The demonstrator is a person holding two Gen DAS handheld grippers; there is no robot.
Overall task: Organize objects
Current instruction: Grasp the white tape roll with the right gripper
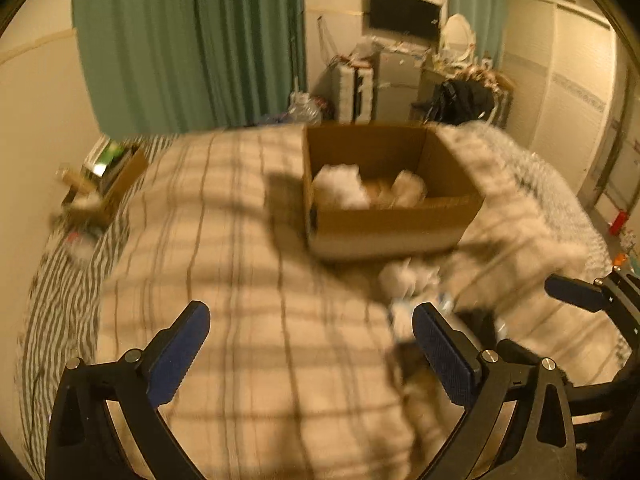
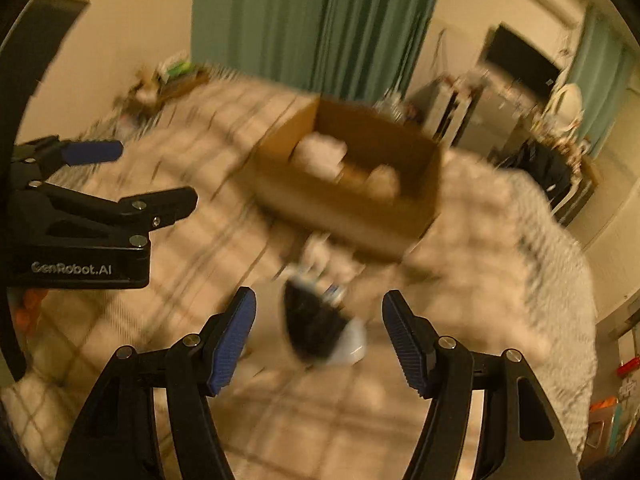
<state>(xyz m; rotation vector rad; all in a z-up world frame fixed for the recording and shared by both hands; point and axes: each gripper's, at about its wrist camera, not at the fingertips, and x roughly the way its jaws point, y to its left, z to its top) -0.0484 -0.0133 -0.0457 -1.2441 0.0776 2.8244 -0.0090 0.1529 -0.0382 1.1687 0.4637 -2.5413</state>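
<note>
An open cardboard box (image 1: 394, 222) sits on the checked bedspread (image 1: 240, 280) and holds two pale soft items (image 1: 340, 186). The box also shows in the right wrist view (image 2: 344, 216), blurred. A small pile of pale and dark items (image 1: 408, 276) lies on the bed in front of the box. In the right wrist view a dark and white item (image 2: 320, 328) lies just ahead of my right gripper (image 2: 320, 340), which is open and empty. My left gripper (image 1: 312, 352) is open and empty above bare bedspread, left of the pile.
A small box of clutter (image 1: 108, 184) stands at the bed's far left by the wall. Green curtains (image 1: 192, 40) hang behind. Shelves and a screen (image 1: 404, 12) stand at the back. A fluffy grey blanket (image 1: 552, 200) covers the bed's right side.
</note>
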